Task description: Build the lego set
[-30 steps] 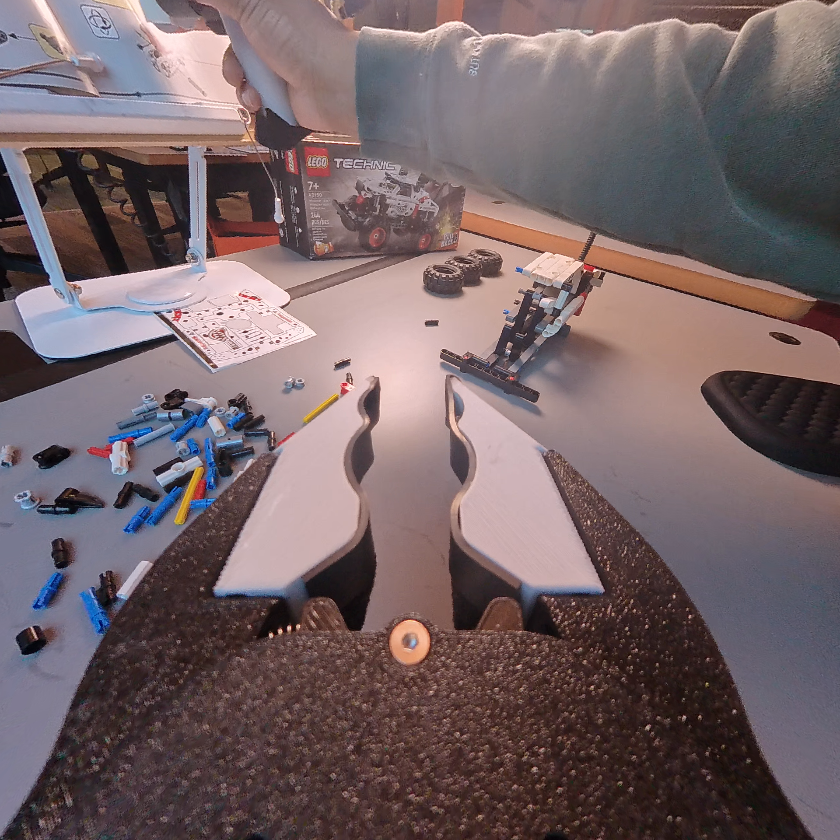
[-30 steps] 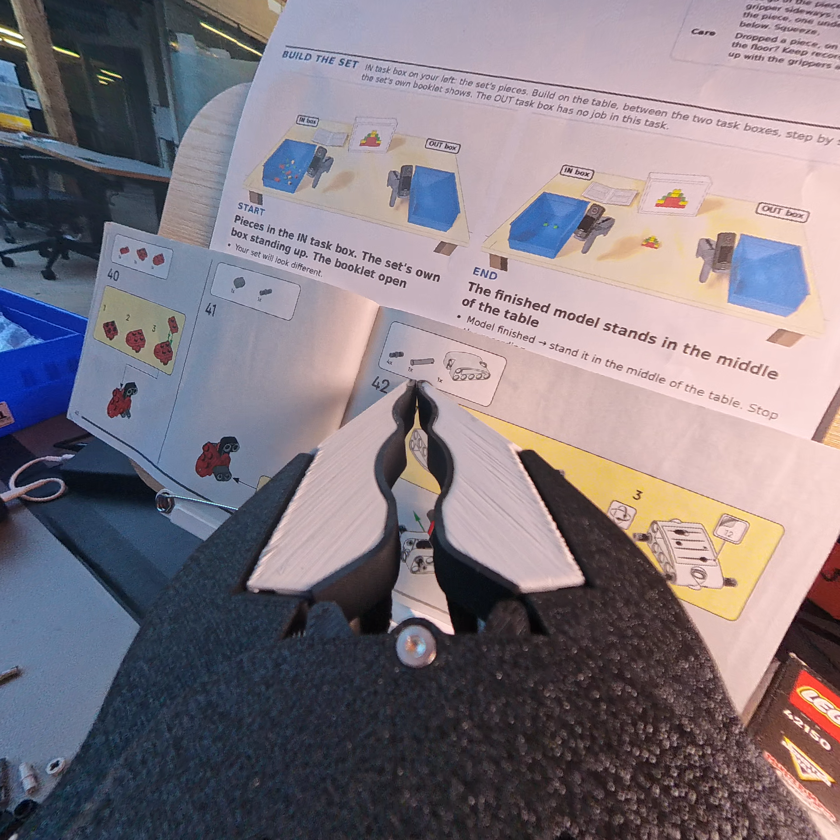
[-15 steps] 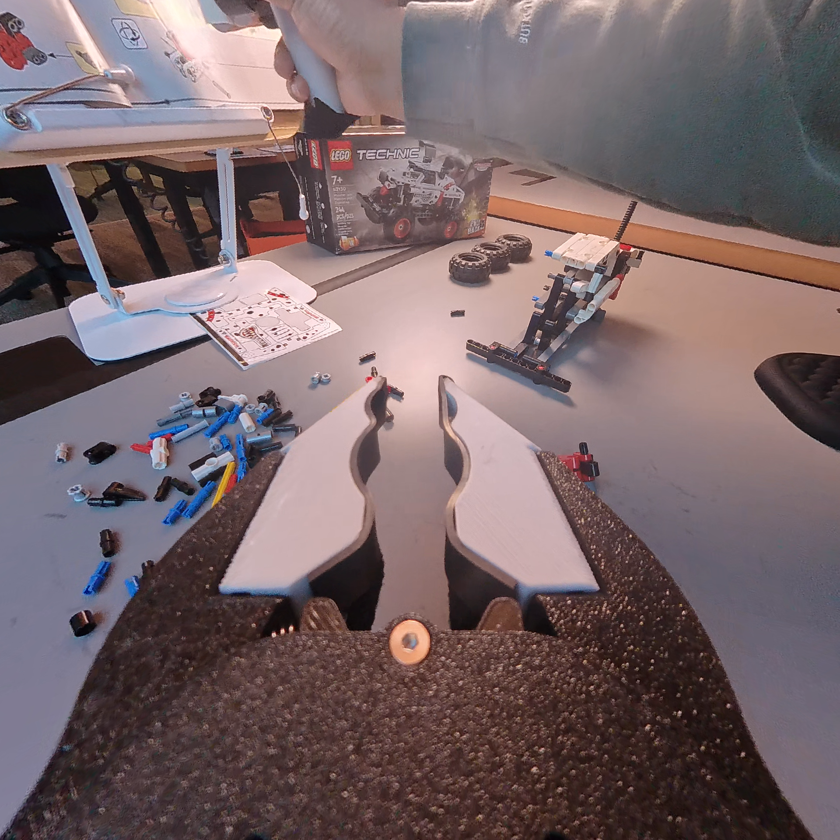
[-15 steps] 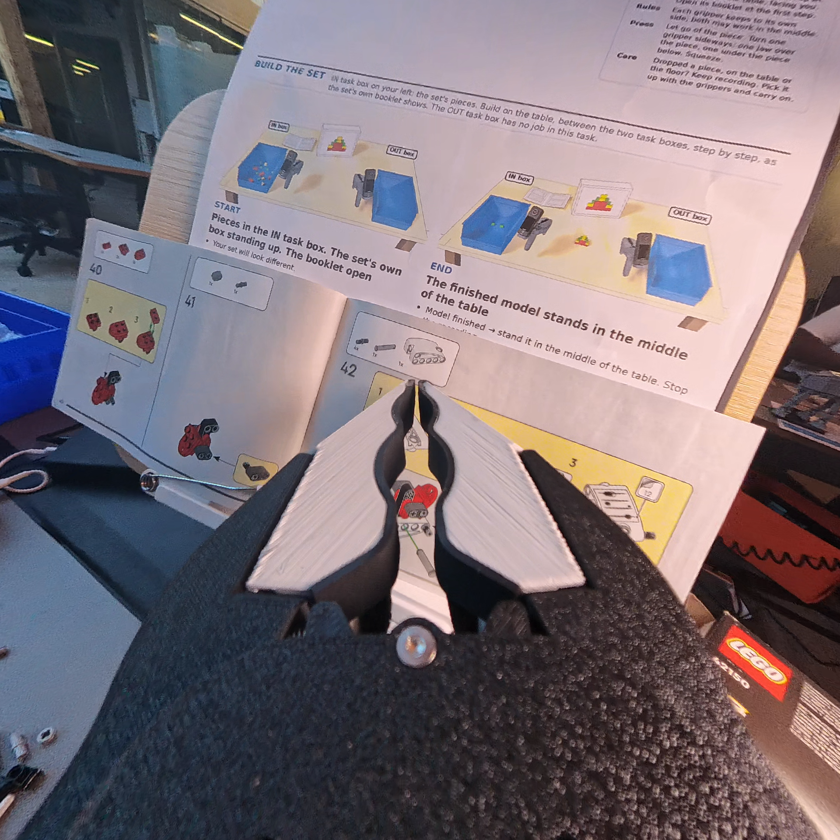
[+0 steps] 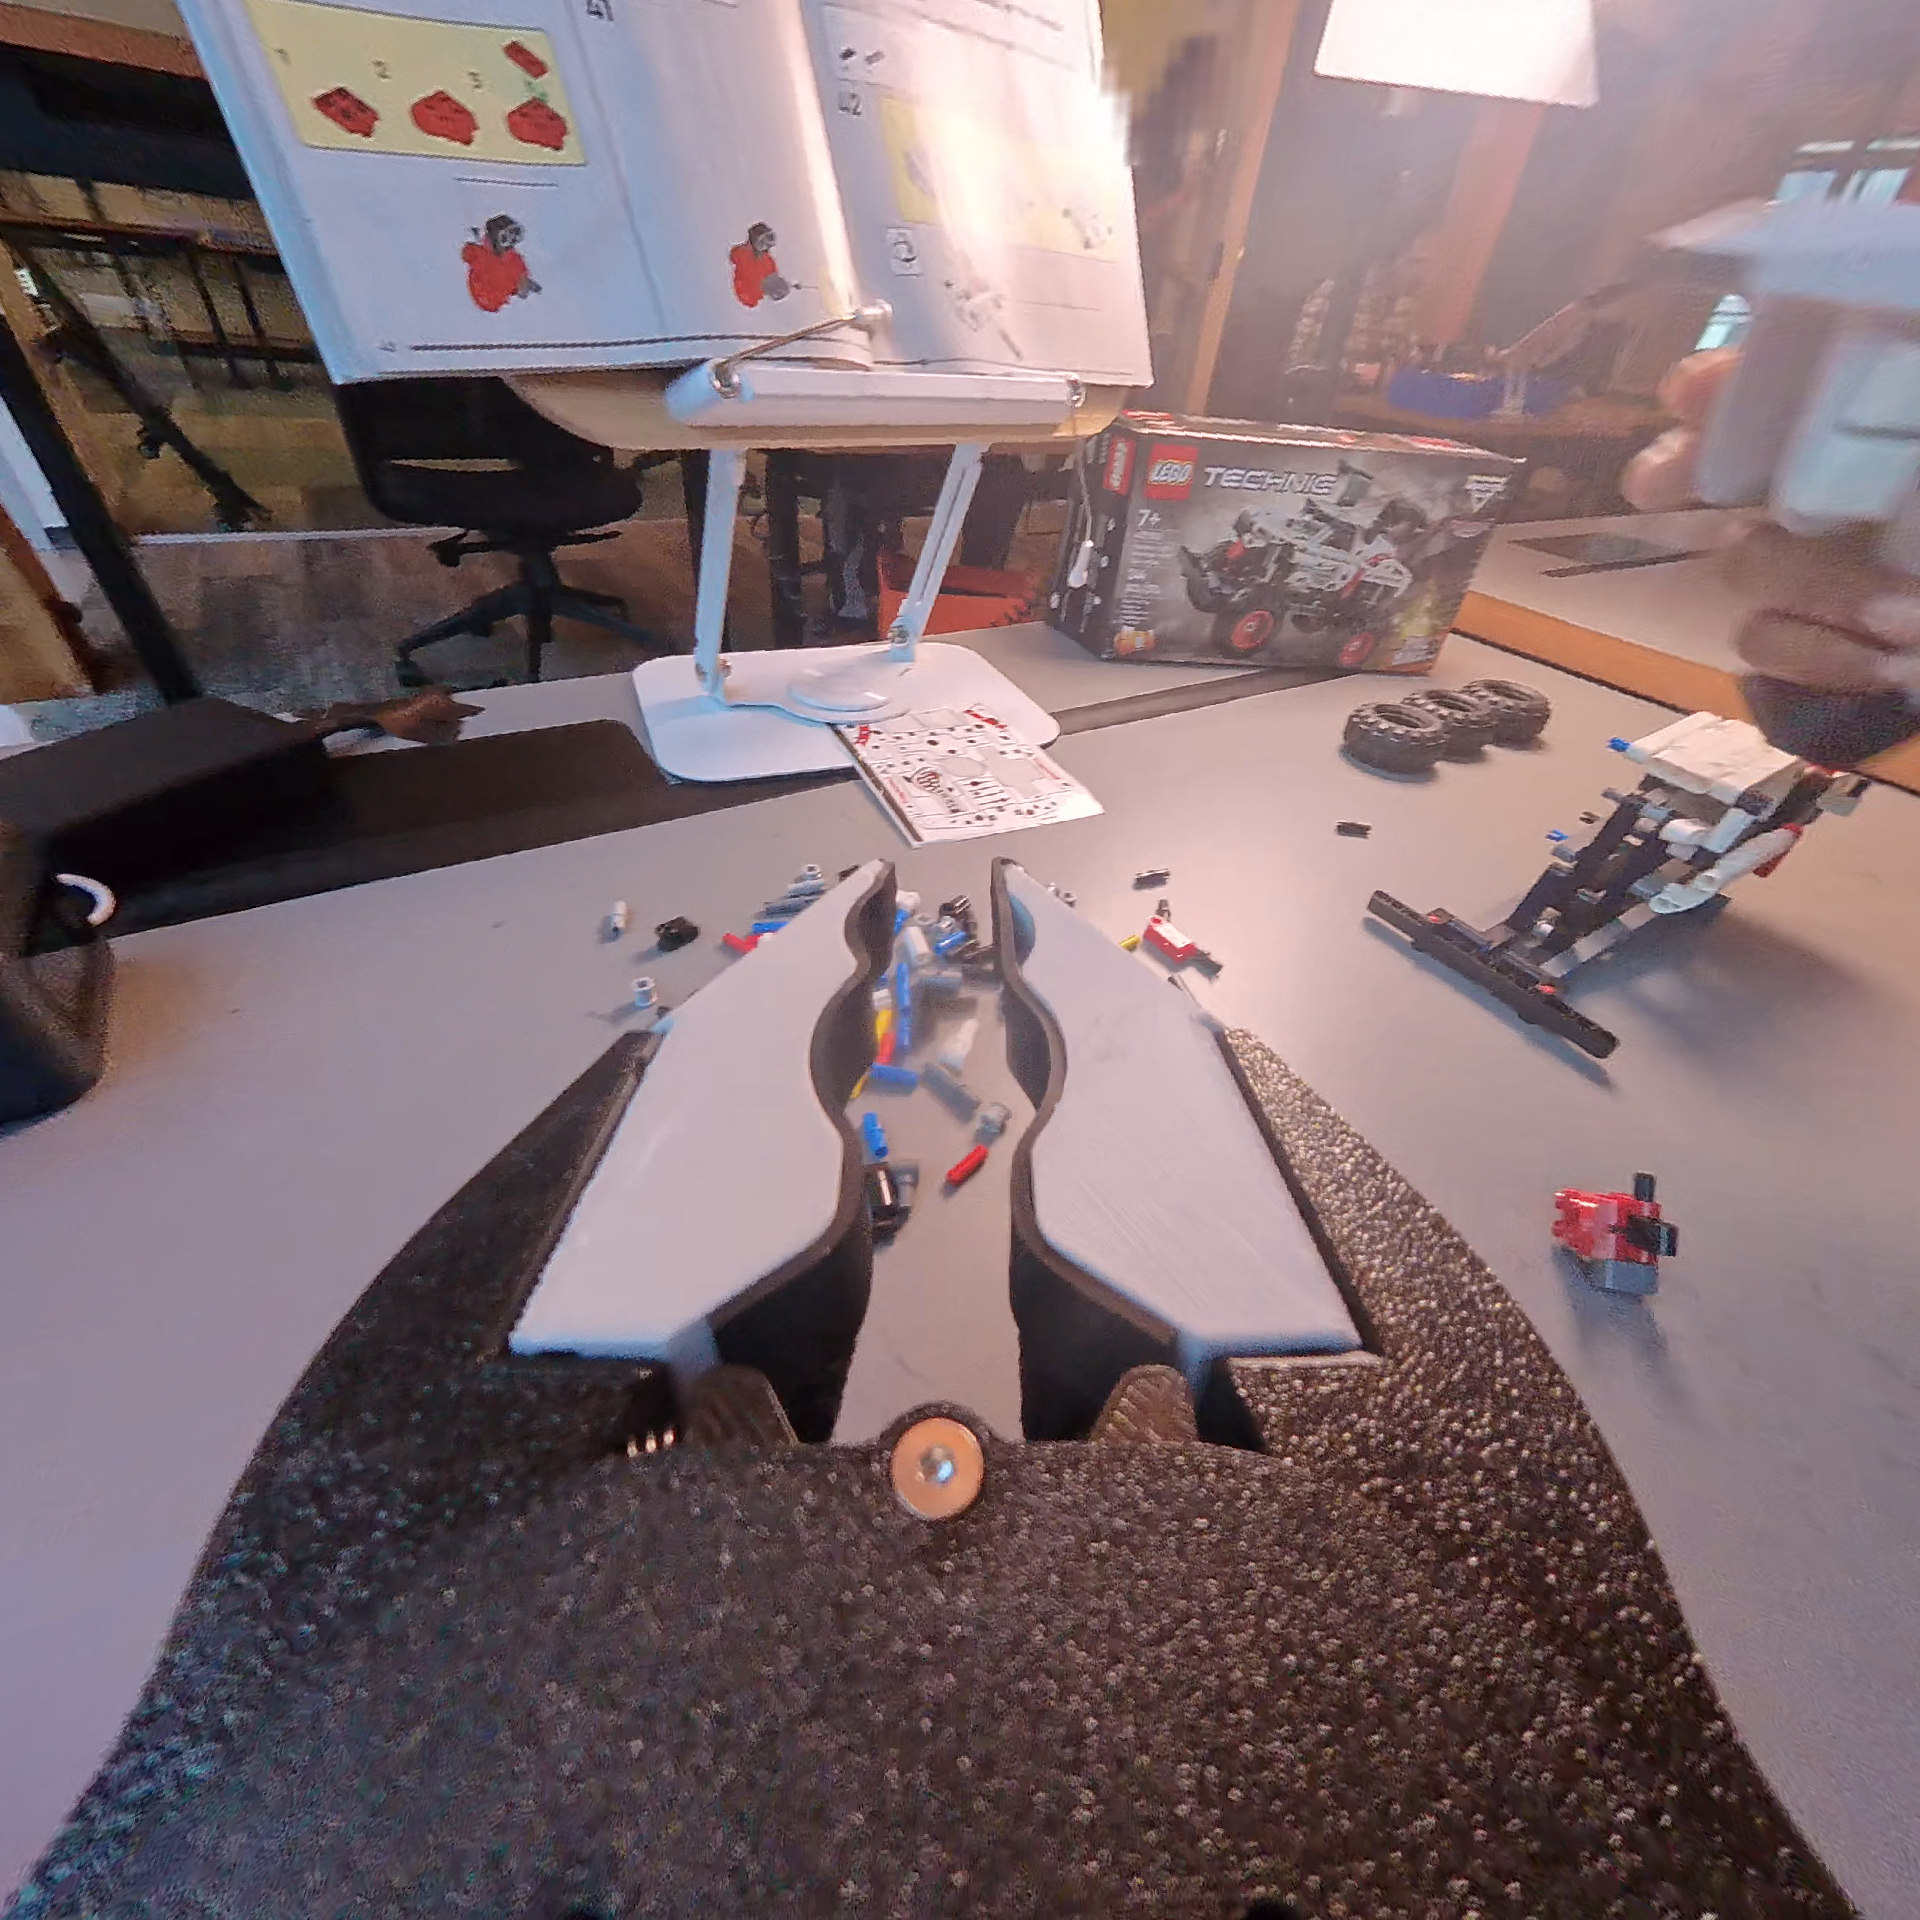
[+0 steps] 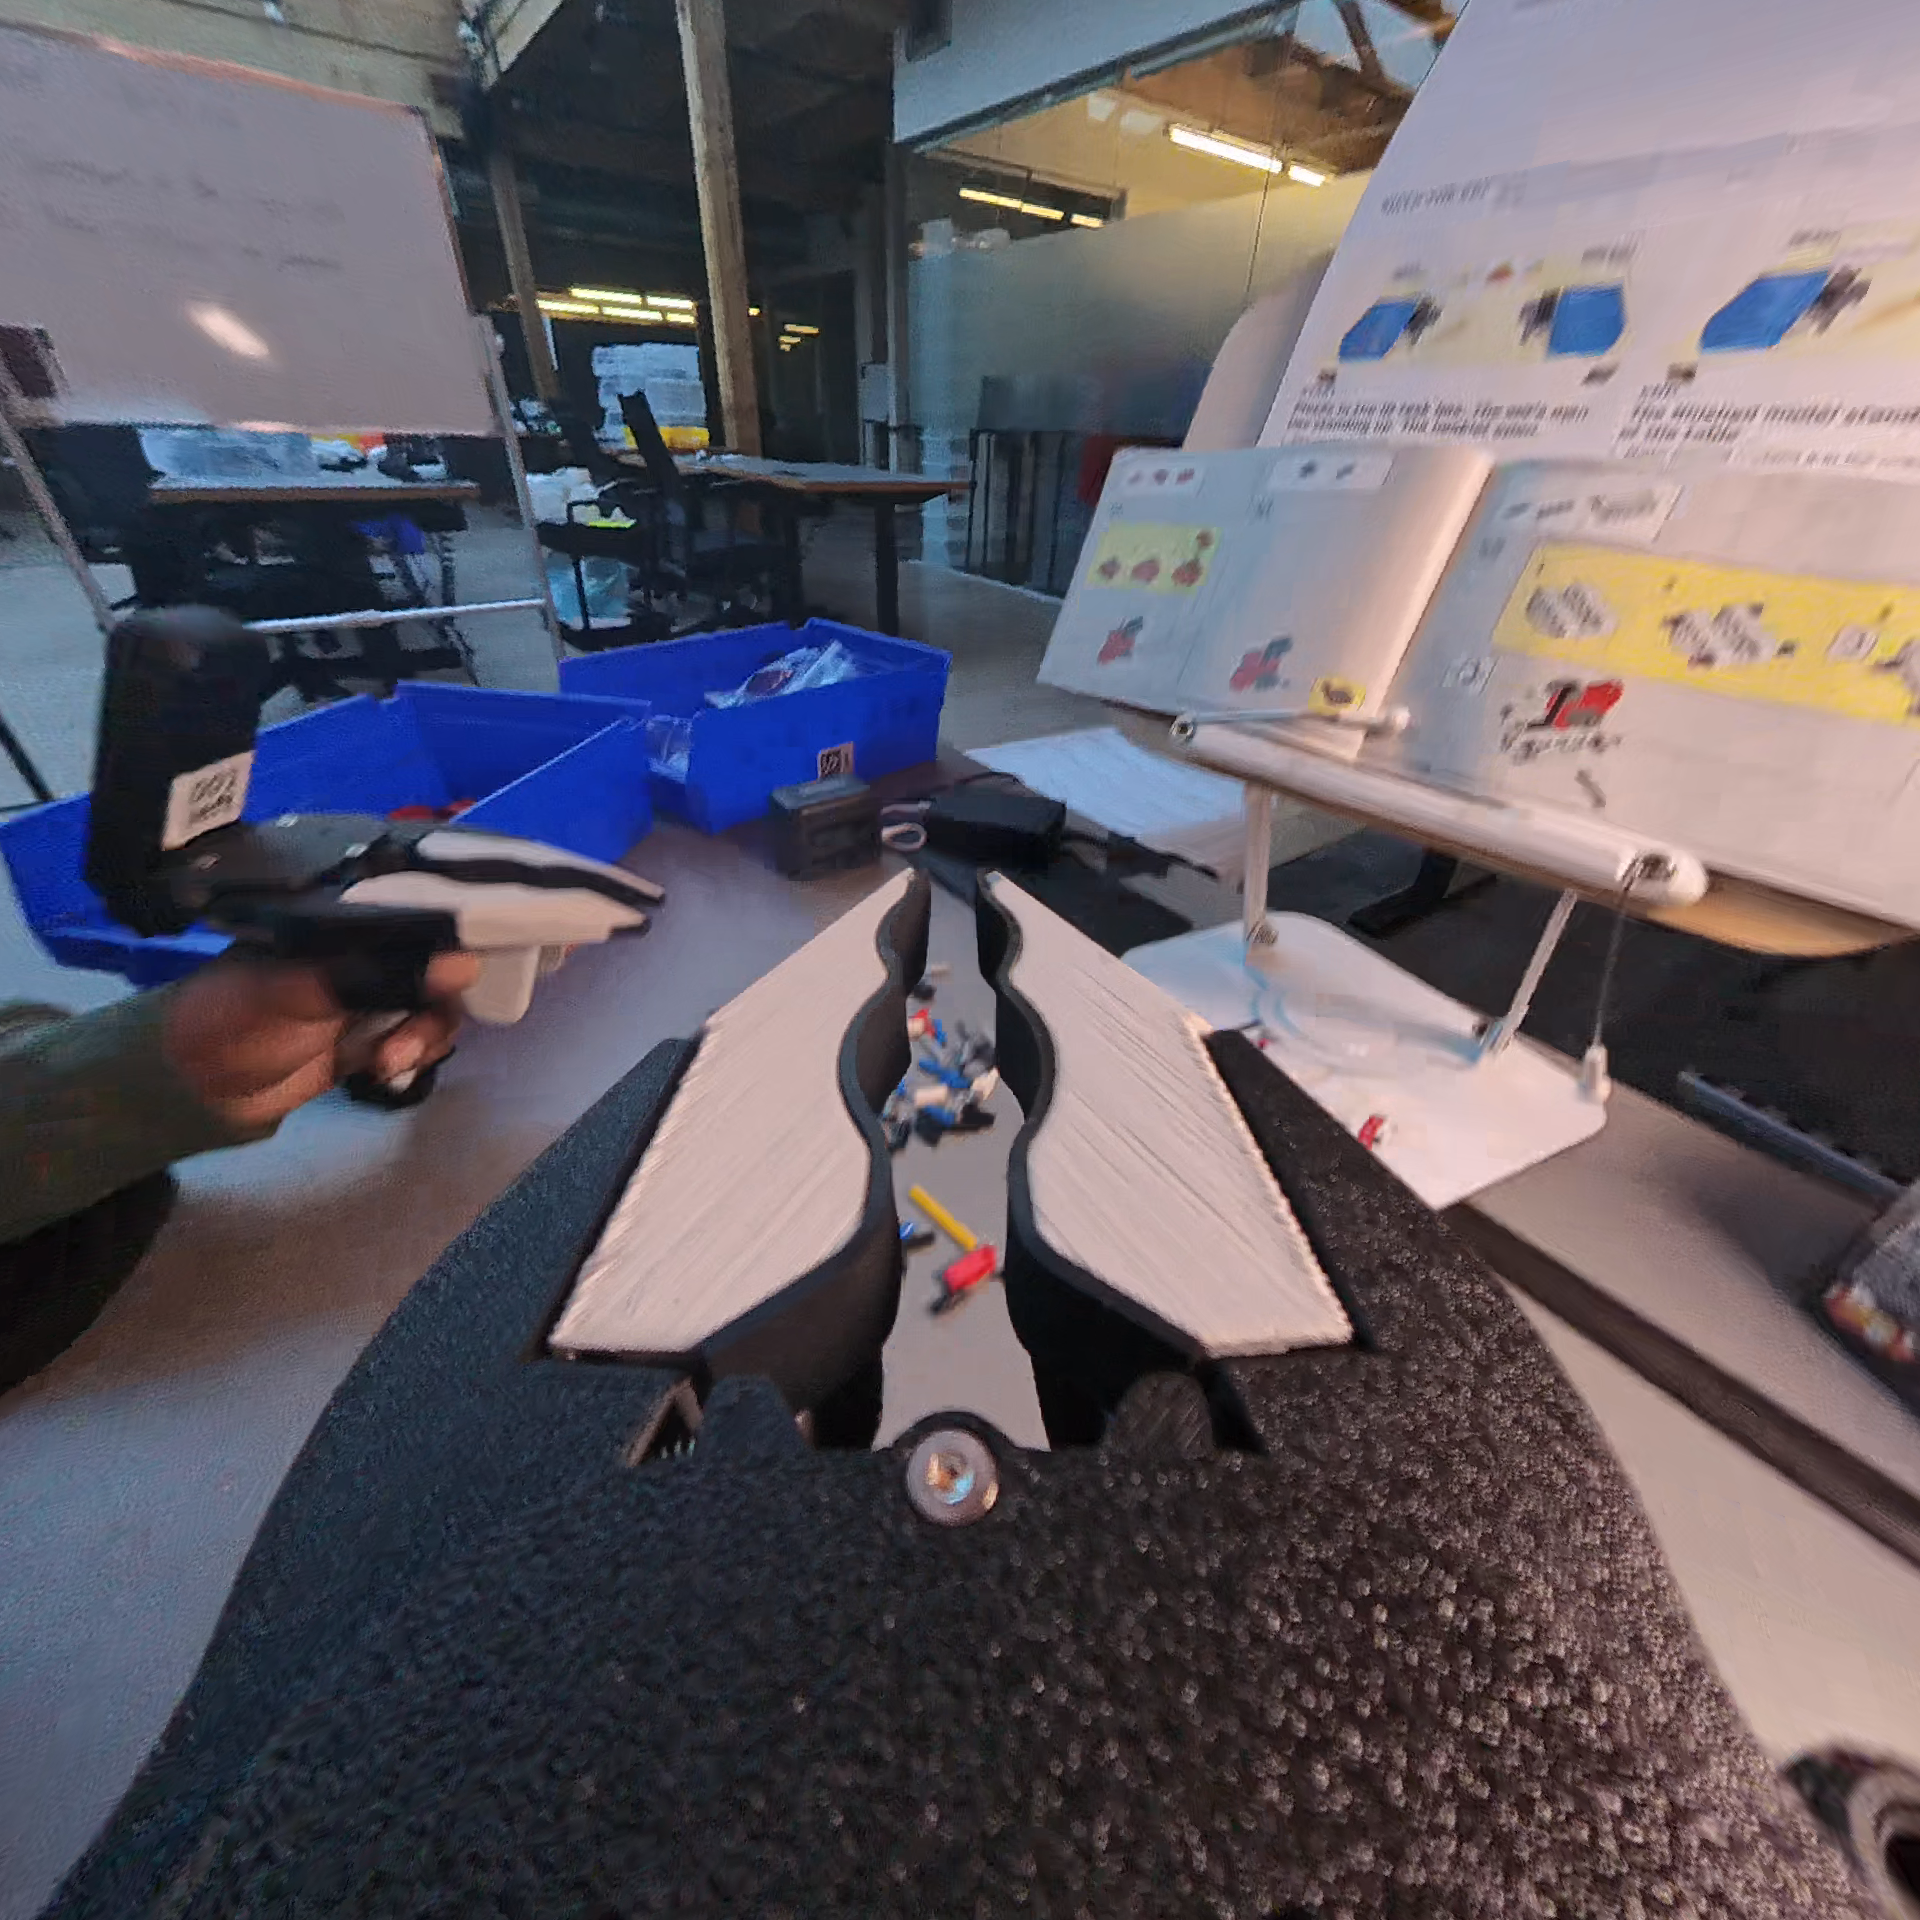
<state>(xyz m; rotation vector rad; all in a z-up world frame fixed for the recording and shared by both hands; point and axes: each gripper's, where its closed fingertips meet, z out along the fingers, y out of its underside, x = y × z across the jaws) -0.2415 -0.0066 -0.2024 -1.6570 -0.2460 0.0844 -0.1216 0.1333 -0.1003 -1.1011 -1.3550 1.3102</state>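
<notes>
Both tools have swung off their earlier aim: right tool [image 6: 951, 894], a second ago shut with tips against the booklet page, now has jaws parted a little, empty, pointing down at the loose parts; left tool [image 5: 943, 878], earlier aimed past the pile toward the model, now hangs over the pile, jaws apart, holding nothing. Grey matte desk [image 5: 312, 1091] carries everything; room behind is a dim workshop with whiteboard [image 6: 229, 239], wooden posts, office chair [image 5: 499, 499] and two blue plastic bins [image 6: 790, 717] at the desk's far end. White metal stand [image 5: 831, 696] holds the open instruction booklet [image 5: 665, 187] upright, with a sticker sheet [image 5: 966, 774] flat by its base. Lego box [image 5: 1278, 540], glossy cardboard, stands behind. Half-built model [image 5: 1621, 883], black beams with white panels, leans tilted at the right of the desk, three knobby black tyres [image 5: 1444, 717] just behind it. Small red subassembly [image 5: 1610, 1231] sits alone nearer. Scattered pile of loose pieces [image 5: 914, 997], blue, black, grey, yellow and red pins, lies under the left tool's tips.
</notes>
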